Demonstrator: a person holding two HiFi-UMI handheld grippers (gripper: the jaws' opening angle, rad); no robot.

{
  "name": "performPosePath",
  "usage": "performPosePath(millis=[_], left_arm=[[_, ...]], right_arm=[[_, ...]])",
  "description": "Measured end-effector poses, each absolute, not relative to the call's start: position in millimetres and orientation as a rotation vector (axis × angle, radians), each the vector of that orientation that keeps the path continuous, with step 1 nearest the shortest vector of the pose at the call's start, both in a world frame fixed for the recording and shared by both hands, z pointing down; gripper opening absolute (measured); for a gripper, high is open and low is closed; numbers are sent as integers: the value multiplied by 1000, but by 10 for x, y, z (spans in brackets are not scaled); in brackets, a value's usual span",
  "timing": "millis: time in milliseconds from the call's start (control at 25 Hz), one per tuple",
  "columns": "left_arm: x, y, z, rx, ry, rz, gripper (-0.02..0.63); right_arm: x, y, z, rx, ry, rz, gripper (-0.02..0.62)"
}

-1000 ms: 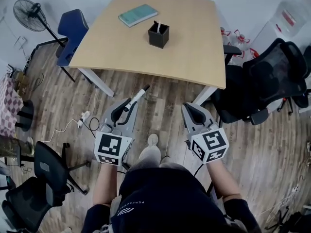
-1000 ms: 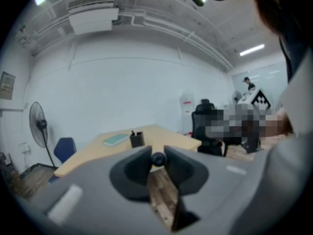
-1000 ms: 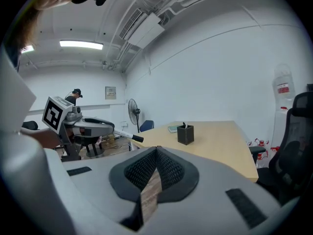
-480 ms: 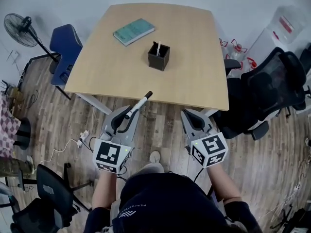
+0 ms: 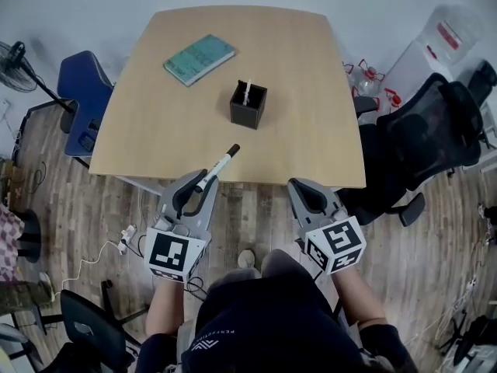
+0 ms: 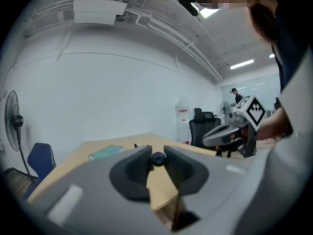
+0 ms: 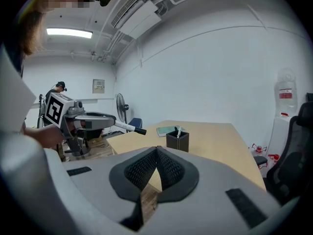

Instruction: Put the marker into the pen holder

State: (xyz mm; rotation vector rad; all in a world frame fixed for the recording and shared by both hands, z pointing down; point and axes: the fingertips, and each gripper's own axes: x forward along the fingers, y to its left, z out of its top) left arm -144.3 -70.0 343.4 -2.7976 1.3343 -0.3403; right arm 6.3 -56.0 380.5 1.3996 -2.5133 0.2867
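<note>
My left gripper [image 5: 201,183] is shut on a white marker [image 5: 218,165] with a black cap; the marker sticks out forward over the near edge of the wooden table [image 5: 303,92]. In the left gripper view the marker's black end [image 6: 157,158] sits pinched between the jaws. A black square pen holder [image 5: 248,104] stands mid-table with one white pen in it, well beyond the marker tip. My right gripper [image 5: 305,194] hangs shut and empty just short of the table edge. The right gripper view shows the pen holder [image 7: 177,140] and the left gripper's marker [image 7: 128,127].
A teal book [image 5: 199,59] lies at the table's far left. A blue chair [image 5: 81,99] stands left of the table, a black office chair [image 5: 423,142] to the right. A water dispenser [image 5: 437,47] is at the far right.
The person has stepped towards the table. Both grippers now reach its near edge, and the marker tip has come over the tabletop. Both jaws stayed shut.
</note>
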Motion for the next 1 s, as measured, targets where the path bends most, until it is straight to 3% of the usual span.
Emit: performPosePath(millis=[480, 1000], left_arm=[[-1245, -1391, 3320, -2771, 1391, -297, 74], [-860, -2155, 3501, -2744, 1450, -503, 75]], right_arm=[[246, -1365, 3784, 1354, -2542, 266, 0], [509, -2236, 3789, 1210, -2625, 253, 0]])
